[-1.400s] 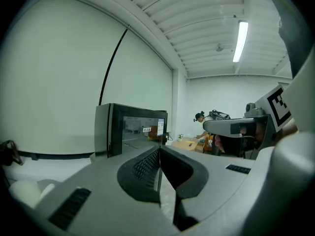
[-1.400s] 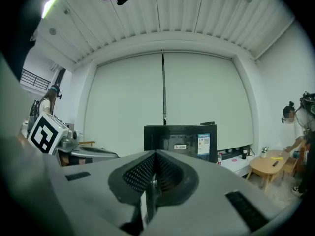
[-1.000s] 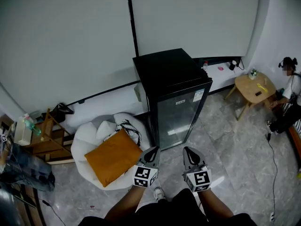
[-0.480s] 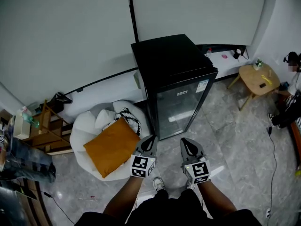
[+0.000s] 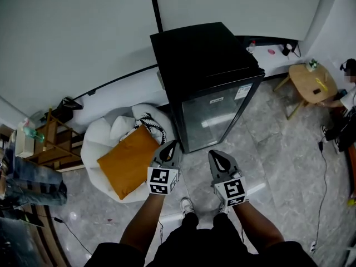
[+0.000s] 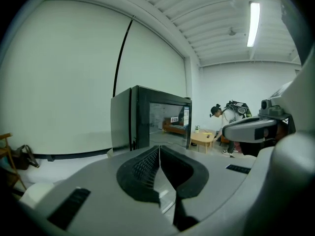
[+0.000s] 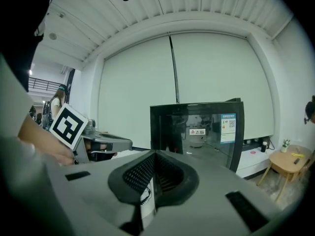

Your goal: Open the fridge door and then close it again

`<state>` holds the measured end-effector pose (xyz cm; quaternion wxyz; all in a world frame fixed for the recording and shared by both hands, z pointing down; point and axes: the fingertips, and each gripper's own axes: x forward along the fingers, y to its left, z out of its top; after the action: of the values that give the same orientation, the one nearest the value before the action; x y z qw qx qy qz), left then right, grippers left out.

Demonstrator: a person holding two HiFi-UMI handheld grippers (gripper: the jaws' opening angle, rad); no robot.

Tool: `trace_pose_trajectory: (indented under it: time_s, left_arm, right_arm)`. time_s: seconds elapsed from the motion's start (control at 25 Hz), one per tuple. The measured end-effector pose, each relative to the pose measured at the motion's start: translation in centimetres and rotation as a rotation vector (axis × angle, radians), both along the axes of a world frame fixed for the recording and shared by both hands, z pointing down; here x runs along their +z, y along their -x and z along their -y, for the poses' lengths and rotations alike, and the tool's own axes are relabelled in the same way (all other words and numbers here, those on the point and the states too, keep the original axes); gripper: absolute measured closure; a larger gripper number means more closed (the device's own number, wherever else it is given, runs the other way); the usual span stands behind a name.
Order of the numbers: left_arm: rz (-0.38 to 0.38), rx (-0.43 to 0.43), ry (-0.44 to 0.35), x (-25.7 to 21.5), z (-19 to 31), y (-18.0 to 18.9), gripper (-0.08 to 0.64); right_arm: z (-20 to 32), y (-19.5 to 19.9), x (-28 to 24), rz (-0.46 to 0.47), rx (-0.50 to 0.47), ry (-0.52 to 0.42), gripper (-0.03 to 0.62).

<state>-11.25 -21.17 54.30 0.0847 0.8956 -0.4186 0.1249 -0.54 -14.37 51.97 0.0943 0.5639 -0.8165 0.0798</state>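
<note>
Since a second ago the black glass-door fridge [image 5: 206, 65] has drawn closer in the head view. Its door is shut, and it stands on grey marble floor [image 5: 278, 160] against pale wall blinds [image 5: 78, 32]. The left gripper [image 5: 172, 145] and right gripper [image 5: 214, 155] hang near it, beside a white beanbag [image 5: 97, 146].

Left gripper view: the jaws are pressed together and empty, with the fridge ahead.

Right gripper view: the jaws are likewise together, facing the glass door.

Grey left gripper [image 5: 171, 146] and right gripper [image 5: 215, 155] each bear a black-and-white marker cube [image 5: 162, 181]; clothing [image 5: 194, 245] seems black.
</note>
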Motion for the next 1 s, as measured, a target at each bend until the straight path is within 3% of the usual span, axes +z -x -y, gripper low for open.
trace_pose_trajectory:
  time_s: [0.36,0.48,1.0]
  left_arm:
    - [0.04,-0.059,0.003,1.4,3.8,0.4,0.535]
    - [0.041,-0.067,0.028,1.9,4.8,-0.1,0.423]
    - [0.085,-0.141,0.095,4.2,8.8,-1.5,0.423]
  right_arm:
    - [1.9,0.6,2.3,0.008,-0.053,0.028,0.575]
    - [2.5,0.6,3.0,0.003,-0.07,0.031,0.575]
    - [3.3,-0.4,4.8,0.029,-0.071,0.052,0.575]
